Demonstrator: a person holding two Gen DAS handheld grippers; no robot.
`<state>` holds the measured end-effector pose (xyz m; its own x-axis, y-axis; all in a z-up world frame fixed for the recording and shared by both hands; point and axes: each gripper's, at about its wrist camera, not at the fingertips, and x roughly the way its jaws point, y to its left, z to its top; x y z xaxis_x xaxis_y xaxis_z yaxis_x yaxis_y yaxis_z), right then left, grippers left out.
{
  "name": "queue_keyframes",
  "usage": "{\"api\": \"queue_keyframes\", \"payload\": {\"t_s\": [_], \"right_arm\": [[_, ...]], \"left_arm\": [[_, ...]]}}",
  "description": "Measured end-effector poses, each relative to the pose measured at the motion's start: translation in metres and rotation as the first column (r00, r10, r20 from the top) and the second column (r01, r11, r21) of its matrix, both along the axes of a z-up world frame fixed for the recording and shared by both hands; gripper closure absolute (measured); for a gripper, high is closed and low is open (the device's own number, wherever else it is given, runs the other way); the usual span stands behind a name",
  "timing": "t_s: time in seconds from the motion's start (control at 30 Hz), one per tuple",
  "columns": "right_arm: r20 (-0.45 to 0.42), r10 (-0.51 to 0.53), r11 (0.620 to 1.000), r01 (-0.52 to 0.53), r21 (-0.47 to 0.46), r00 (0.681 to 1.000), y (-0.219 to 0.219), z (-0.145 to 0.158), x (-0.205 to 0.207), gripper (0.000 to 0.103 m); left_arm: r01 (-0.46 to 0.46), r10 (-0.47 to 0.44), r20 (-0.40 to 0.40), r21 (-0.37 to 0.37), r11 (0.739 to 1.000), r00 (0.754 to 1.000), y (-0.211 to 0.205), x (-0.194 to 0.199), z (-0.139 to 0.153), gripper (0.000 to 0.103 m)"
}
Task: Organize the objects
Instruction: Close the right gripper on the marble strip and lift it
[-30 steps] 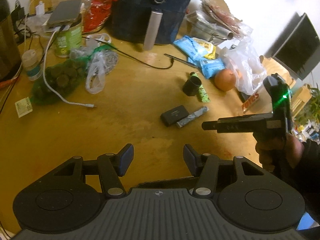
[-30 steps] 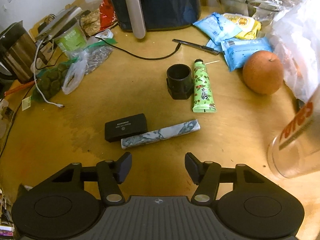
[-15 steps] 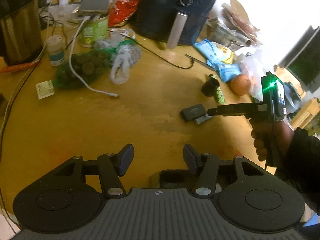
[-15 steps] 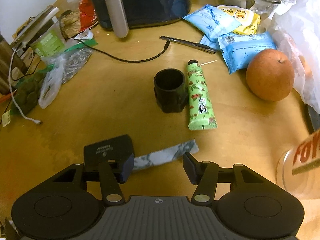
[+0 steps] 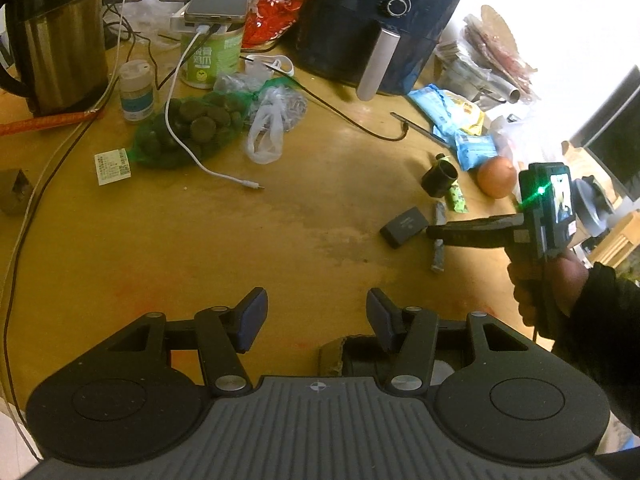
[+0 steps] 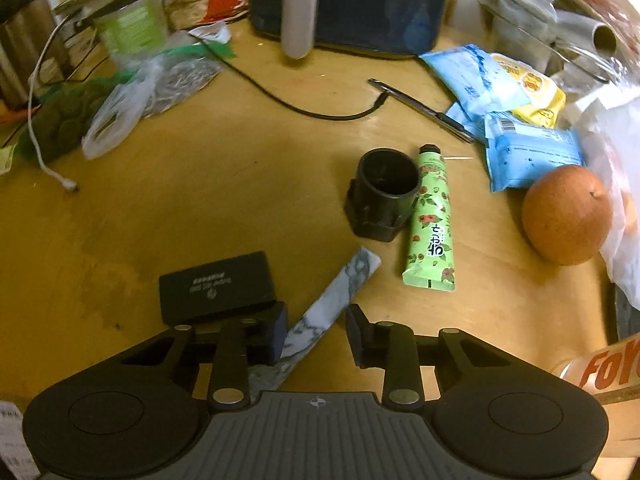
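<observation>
Lying between closing right hand-held gripper (image 6: 316, 334): marbled bar (image 6: 332, 300)

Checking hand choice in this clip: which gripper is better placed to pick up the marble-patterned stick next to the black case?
Right. The right gripper is down at the marble-patterned stick, jaws closing with the stick between them, one pad beside it. The left gripper hangs open over bare table, well away from the stick.

A white-and-grey marbled bar (image 6: 340, 296) is lying by a black box (image 6: 216, 286), a black cup (image 6: 382, 194), a green flower-patterned tube (image 6: 432, 220) and an orange fruit (image 6: 566, 216) on the yellow-brown bench (image 6: 224, 184).
</observation>
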<state>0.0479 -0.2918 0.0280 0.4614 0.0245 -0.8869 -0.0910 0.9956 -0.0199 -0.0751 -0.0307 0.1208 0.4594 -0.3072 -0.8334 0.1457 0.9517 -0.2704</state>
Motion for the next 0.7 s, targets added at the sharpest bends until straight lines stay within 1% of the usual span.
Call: {"api": "queue_keyframes", "payload": {"t_s": [0.03, 0.17, 0.23, 0.47, 0.7], "right_arm": [[0.000, 0.003, 1.000, -0.003, 0.005, 1.000, 0.000, 0.000, -0.001, 0.074], [0.003, 0.000, 1.000, 0.000, 0.014, 1.000, -0.001, 0.000, -0.003, 0.078], [0.008, -0.008, 1.000, 0.008, 0.010, 1.000, -0.002, 0.000, -0.003, 0.085], [0.028, -0.018, 1.000, 0.018, 0.010, 0.999, -0.002, -0.001, -0.007, 0.086], [0.008, -0.017, 0.999, 0.017, 0.034, 1.000, -0.004, 0.001, -0.009, 0.086]], "left_arm": [[0.002, -0.002, 0.000, -0.002, 1.000, 1.000, 0.000, 0.000, 0.000, 0.049], [0.021, -0.021, 0.003, -0.009, 1.000, 1.000, -0.004, 0.002, 0.000, 0.049], [0.032, -0.032, 0.006, -0.009, 0.999, 0.999, -0.007, 0.002, 0.001, 0.049], [0.055, -0.055, 0.010, -0.009, 0.998, 0.998, -0.012, 0.004, 0.001, 0.049], [0.078, -0.078, 0.021, -0.004, 0.997, 0.997, -0.017, 0.005, 0.004, 0.049]]}}
